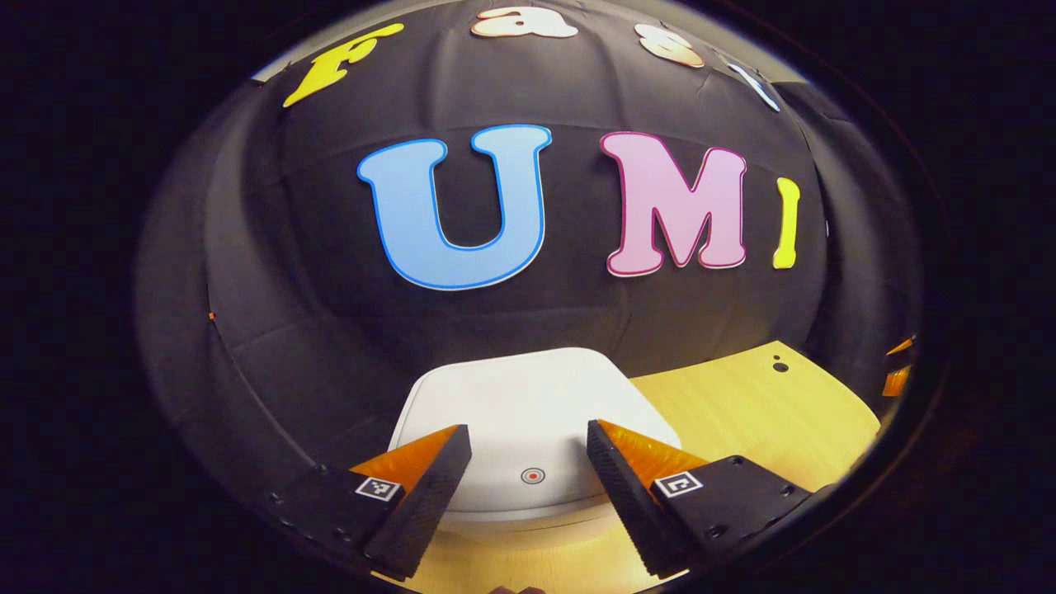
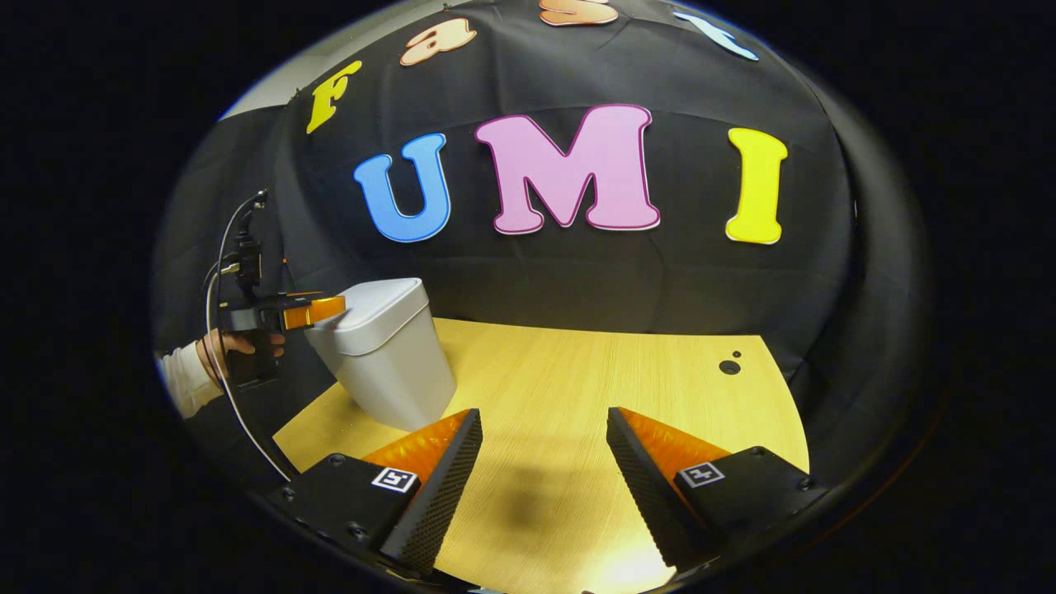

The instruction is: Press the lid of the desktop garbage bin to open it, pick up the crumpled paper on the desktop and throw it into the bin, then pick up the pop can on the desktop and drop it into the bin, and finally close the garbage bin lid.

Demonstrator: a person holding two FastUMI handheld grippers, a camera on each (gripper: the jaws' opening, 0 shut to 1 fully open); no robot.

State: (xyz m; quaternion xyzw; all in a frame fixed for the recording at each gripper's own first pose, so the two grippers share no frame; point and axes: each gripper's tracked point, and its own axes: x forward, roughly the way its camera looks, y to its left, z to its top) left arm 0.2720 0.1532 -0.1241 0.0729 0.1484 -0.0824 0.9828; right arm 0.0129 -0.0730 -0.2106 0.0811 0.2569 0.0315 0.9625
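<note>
A white desktop garbage bin [image 2: 384, 359] stands at the left of the wooden table [image 2: 594, 388], its lid down. In the left gripper view the flat white lid [image 1: 528, 404] lies just beyond my left gripper [image 1: 528, 450], which is open; a small round red-dot button [image 1: 533, 475] sits on the lid's near edge between the fingers. From the right gripper view, a hand [image 2: 239, 342] holds the left gripper [image 2: 309, 312] level with the lid's left edge. My right gripper [image 2: 544, 450] hangs open above bare tabletop, with nothing between its fingers.
Black cloth walls close the booth behind and to both sides of the table. Two small dark holes [image 2: 729, 366] mark the tabletop near its far right corner. A cable [image 2: 235, 412] trails down from the left gripper.
</note>
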